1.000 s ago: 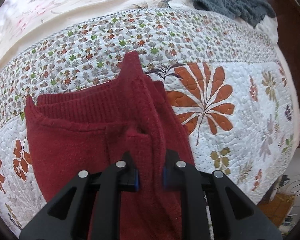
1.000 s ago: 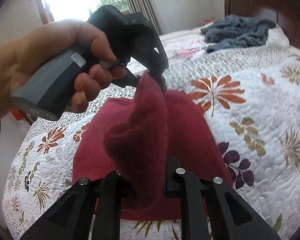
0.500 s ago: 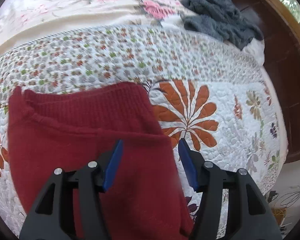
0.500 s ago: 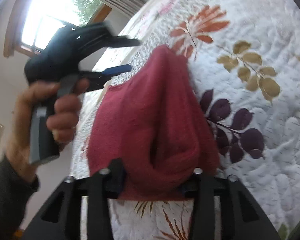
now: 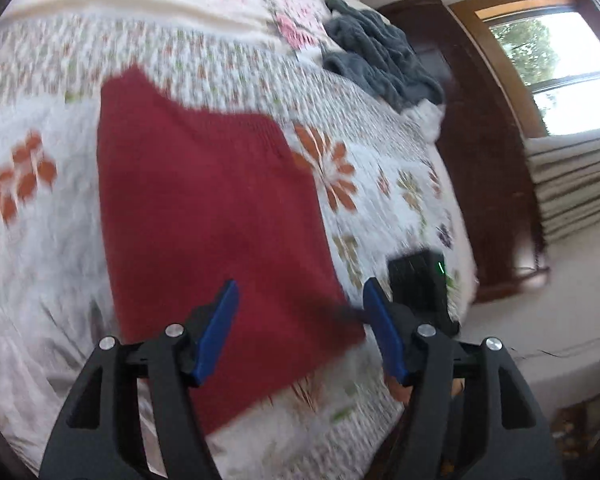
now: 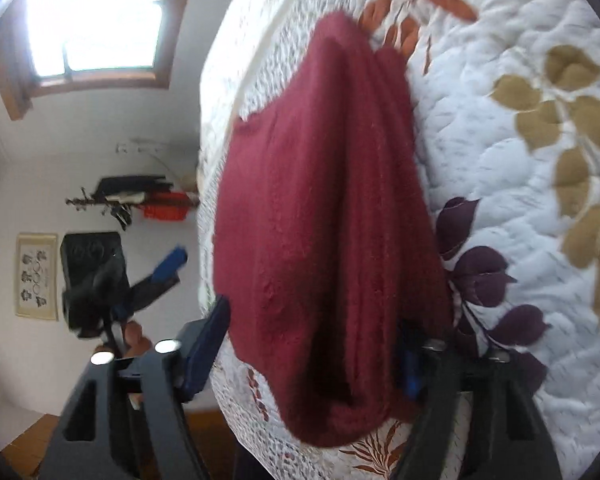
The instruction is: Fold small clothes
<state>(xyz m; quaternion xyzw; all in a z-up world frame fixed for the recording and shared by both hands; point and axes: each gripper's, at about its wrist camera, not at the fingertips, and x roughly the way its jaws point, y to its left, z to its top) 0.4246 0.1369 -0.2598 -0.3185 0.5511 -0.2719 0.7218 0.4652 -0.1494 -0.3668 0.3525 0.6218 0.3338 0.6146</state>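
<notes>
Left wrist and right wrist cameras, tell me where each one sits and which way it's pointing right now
Left wrist: on the left gripper, above the bed, facing down at the flat red garment on the floral quilt; its open blue-padded fingers show.
Right wrist: on the right gripper, rolled sideways, facing along the quilt; its open fingers flank the garment's bunched fold.
Shared: garment and quilt; the right view also catches the left gripper.

The left black two-finger gripper with blue pads (image 5: 300,328) has its jaws spread wide, nothing between them. The right black two-finger gripper with blue pads (image 6: 316,344) is also spread wide. A hand (image 6: 134,340) shows blurred beneath the left gripper's body.
</notes>
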